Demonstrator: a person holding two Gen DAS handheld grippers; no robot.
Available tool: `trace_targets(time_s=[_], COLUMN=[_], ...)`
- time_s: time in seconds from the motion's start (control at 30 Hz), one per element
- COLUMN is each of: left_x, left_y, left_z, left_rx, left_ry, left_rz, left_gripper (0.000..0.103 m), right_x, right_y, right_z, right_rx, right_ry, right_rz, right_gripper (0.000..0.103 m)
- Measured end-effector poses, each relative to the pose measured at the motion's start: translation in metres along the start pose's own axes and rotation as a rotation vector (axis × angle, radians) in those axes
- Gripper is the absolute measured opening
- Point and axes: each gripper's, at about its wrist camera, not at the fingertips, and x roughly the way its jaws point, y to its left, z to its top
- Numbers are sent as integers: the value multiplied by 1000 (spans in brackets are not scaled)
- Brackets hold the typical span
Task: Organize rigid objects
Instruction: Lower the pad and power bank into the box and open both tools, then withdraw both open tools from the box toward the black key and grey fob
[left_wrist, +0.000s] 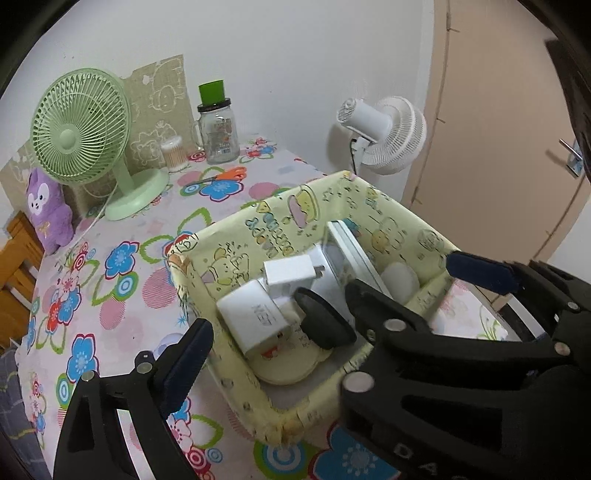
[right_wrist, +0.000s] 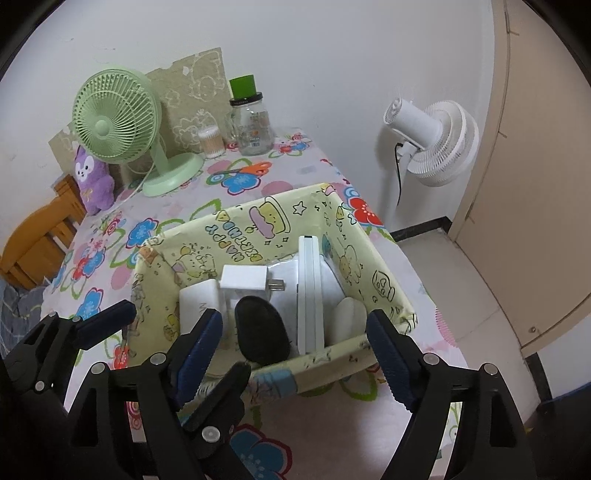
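Observation:
A yellow cartoon-print storage box (left_wrist: 258, 218) (right_wrist: 236, 225) sits on the flowered table. Inside lie white charger plugs (left_wrist: 255, 317) (right_wrist: 243, 277), a black oval object (left_wrist: 325, 321) (right_wrist: 262, 328), a white flat case on edge (left_wrist: 354, 254) (right_wrist: 308, 291) and a round white pad (left_wrist: 400, 280) (right_wrist: 349, 317). My left gripper (left_wrist: 325, 302) is open, one finger outside the box's left wall, the other over its right rim. My right gripper (right_wrist: 295, 343) is open and empty, fingers spread across the box's near wall. The left gripper also shows at the lower left of the right wrist view (right_wrist: 162, 332).
At the table's back stand a green desk fan (left_wrist: 81, 125) (right_wrist: 114, 114), a purple plush toy (left_wrist: 48, 206) (right_wrist: 94, 177), a cotton swab jar (left_wrist: 173, 153), a glass jar with green lid (left_wrist: 218, 129) (right_wrist: 251, 122) and orange scissors (left_wrist: 221, 175) (right_wrist: 243, 170). A white floor fan (left_wrist: 388, 133) (right_wrist: 436, 140) stands right, near a door.

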Motion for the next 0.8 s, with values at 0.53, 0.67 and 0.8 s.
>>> trace_targets(time_s=[0.53, 0.67, 0.8], left_x=[-36, -43, -51], left_y=[8, 12, 19], left_z=[-22, -28, -36], left_rx=[-1, -4, -10], left_ry=[-52, -59, -67], left_rz=[32, 44, 53], left_gripper=[96, 96, 96], right_x=[-31, -38, -44], right_y=[23, 32, 41], right_z=[-18, -24, -30], right_rx=[-30, -46, -61], right_ry=[-51, -66, -76], right_rz=[-13, -18, -22], right_gripper=[83, 83, 83])
